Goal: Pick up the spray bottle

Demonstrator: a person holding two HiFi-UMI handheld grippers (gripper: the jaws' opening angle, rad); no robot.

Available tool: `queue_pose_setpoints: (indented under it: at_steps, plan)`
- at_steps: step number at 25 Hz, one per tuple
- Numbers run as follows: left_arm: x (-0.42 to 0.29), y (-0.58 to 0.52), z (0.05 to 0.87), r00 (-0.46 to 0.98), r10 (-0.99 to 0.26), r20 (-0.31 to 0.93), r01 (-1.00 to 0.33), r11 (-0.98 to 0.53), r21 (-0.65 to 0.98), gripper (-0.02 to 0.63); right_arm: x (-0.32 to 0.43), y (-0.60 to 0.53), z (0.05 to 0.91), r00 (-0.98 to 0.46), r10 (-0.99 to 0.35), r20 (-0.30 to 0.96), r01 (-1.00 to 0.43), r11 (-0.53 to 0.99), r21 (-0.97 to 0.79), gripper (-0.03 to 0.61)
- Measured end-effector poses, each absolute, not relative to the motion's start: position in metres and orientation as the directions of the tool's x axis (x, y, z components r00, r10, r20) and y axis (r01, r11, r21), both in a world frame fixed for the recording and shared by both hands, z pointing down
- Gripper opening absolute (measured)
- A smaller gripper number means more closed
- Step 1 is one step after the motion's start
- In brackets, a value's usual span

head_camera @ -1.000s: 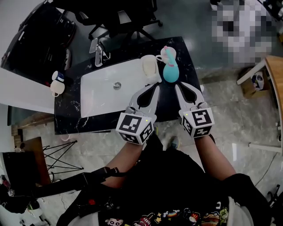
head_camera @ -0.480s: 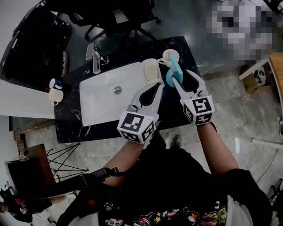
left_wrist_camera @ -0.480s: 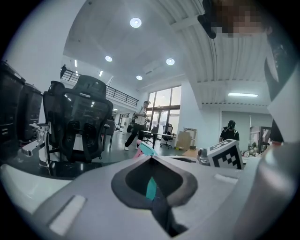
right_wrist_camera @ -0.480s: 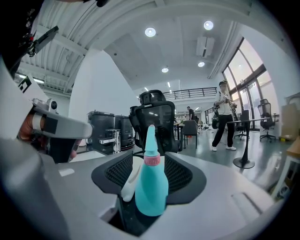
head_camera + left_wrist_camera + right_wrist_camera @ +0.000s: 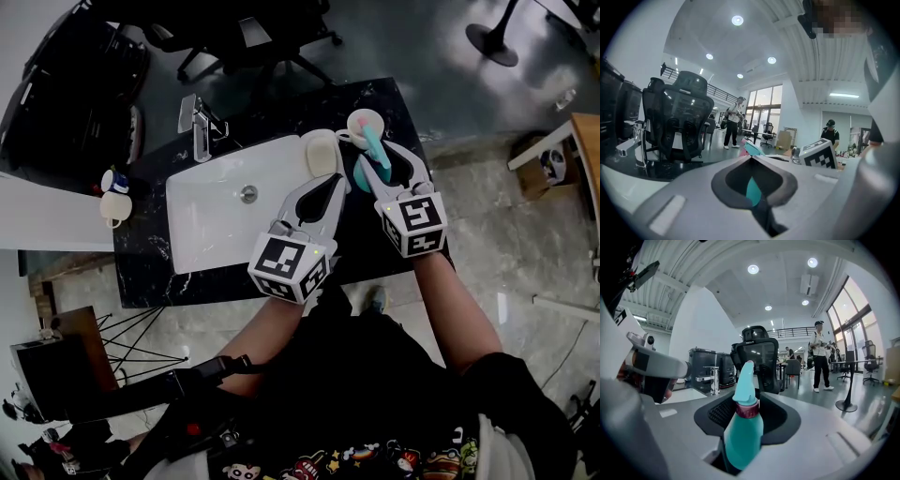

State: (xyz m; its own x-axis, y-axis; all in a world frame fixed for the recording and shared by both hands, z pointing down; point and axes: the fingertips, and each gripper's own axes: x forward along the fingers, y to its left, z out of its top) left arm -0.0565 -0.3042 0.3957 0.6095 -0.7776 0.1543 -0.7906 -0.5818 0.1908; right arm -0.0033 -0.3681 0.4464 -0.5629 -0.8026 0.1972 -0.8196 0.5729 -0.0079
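Observation:
The teal spray bottle [image 5: 371, 157] with a dark red collar sits tilted between the jaws of my right gripper [image 5: 379, 161], over the right end of the black marble counter [image 5: 150, 267]. In the right gripper view the bottle [image 5: 743, 432] fills the gap between the jaws and its nozzle points up and away; my right gripper [image 5: 749, 405] is shut on it. My left gripper [image 5: 336, 181] hovers just left of the bottle, over the sink's right edge, shut with nothing in it. In the left gripper view, my left gripper [image 5: 751, 157] shows a sliver of the bottle [image 5: 753, 190] through the gap in its jaws.
A white sink basin [image 5: 211, 220] is set in the counter, with a chrome faucet [image 5: 198, 125] behind it. A white soap dish [image 5: 321, 150] and a pink cup [image 5: 361, 120] stand near the bottle. A mug [image 5: 113, 190] sits at the counter's left end. Office chairs [image 5: 234, 37] stand beyond.
My right gripper moved forward around the bottle and shut on it; the bottle went from upright on the counter to tilted in the jaws. The left gripper barely moved.

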Motion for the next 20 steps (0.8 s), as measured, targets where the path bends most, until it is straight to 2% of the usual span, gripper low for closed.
queue_pose_setpoints:
  at_steps: [9, 20]
  plan:
    - [-0.052, -0.31, 0.389, 0.607, -0.783, 0.139, -0.792, -0.582, 0.185, 0.0, 0.008, -0.357, 0.408, -0.54, -0.83, 0.14, -0.838, 0.546, 0.003, 0.175]
    - [-0.04, -0.301, 0.349, 0.594, -0.803, 0.049, -0.799, -0.582, 0.148, 0.0, 0.032, -0.287, 0.328, -0.549, -0.834, 0.045, -0.836, 0.549, -0.021, 0.173]
